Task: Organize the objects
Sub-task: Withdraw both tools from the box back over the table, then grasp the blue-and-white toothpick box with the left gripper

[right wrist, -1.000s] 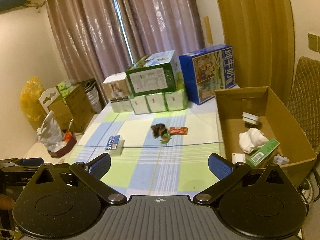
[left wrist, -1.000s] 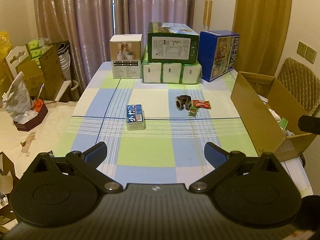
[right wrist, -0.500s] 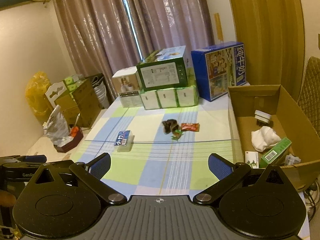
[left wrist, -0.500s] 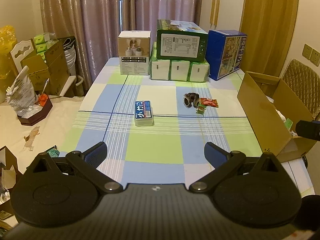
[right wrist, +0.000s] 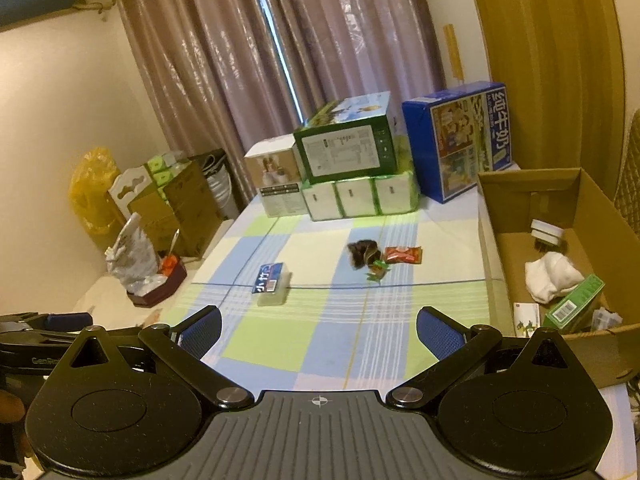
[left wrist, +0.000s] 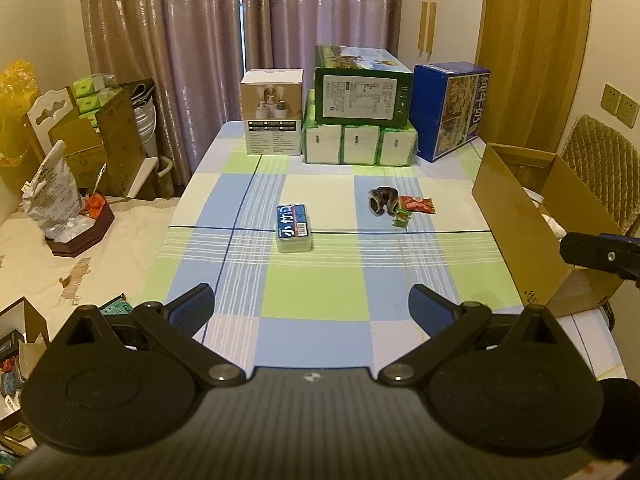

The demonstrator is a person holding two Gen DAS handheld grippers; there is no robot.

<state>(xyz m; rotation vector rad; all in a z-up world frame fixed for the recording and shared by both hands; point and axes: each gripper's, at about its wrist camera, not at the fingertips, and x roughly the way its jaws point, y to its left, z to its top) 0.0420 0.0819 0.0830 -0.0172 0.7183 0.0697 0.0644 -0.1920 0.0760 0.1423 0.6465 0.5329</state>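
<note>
Both the left hand-held gripper (left wrist: 311, 307) and right hand-held gripper (right wrist: 319, 330) hover wide open and empty over the near checked surface (left wrist: 316, 292). Farther off lie a blue-labelled clear plastic box (left wrist: 294, 228), a dark furry bundle (left wrist: 381, 200) and a red snack packet (left wrist: 418, 204); an open brown cardboard box (right wrist: 500, 256) stands right.

Curtains (left wrist: 200, 40) behind the table; stacked cartons: white box (left wrist: 273, 118), green box (left wrist: 362, 86), blue milk carton (left wrist: 450, 110); yellow bag (right wrist: 93, 192) left, quilted chair (left wrist: 604, 168) right.

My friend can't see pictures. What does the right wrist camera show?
Open, empty tongs hover over a checked table. A blue-labelled packet, a dark bundle and a red wrapper lie on it, beside an open cardboard box.
</note>
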